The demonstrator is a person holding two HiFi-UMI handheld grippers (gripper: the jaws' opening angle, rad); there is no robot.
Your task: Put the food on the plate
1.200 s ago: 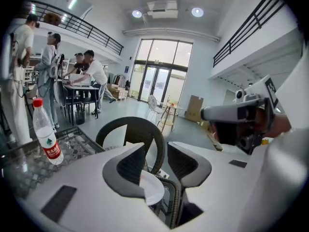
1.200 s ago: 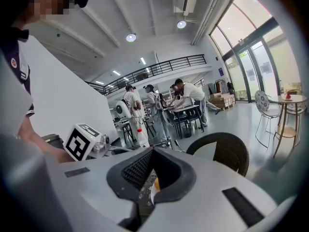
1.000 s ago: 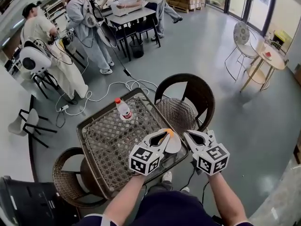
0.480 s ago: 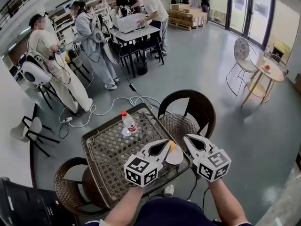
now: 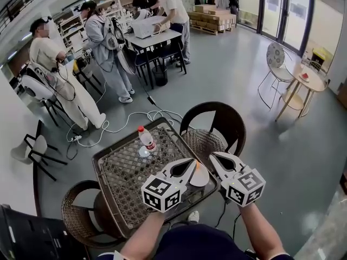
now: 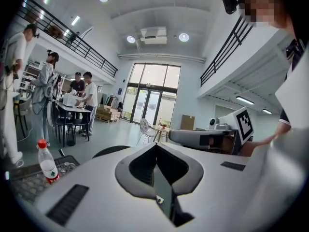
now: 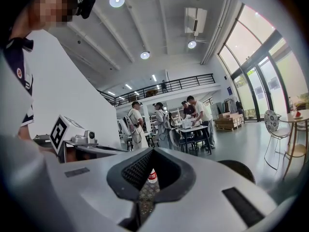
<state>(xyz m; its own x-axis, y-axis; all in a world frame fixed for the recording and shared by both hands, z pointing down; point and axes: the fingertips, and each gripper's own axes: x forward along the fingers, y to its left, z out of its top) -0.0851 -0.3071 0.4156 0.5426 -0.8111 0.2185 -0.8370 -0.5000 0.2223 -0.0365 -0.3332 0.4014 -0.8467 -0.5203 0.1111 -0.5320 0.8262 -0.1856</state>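
A white plate [image 5: 200,176] lies at the near right corner of the wicker table [image 5: 122,164], with an orange piece of food [image 5: 197,166] on its far side. My left gripper [image 5: 192,163] hovers just left of the plate, its tips beside the food. Its jaws are shut with nothing seen between them [image 6: 155,145]. My right gripper [image 5: 213,157] hangs over the table's right edge, right of the plate. It is shut too and holds nothing [image 7: 152,150]. Neither gripper view shows the plate or the food.
A plastic bottle [image 5: 145,138] with a red cap stands upright at the far middle of the table; it also shows as the bottle [image 6: 47,163] in the left gripper view. Wicker chairs [image 5: 214,126] stand beyond and left of the table. Several people work at tables farther back.
The head view has shifted a little, so the table sits lower in it. Both grippers stay beside the plate, the left one a little nearer the table's front edge.
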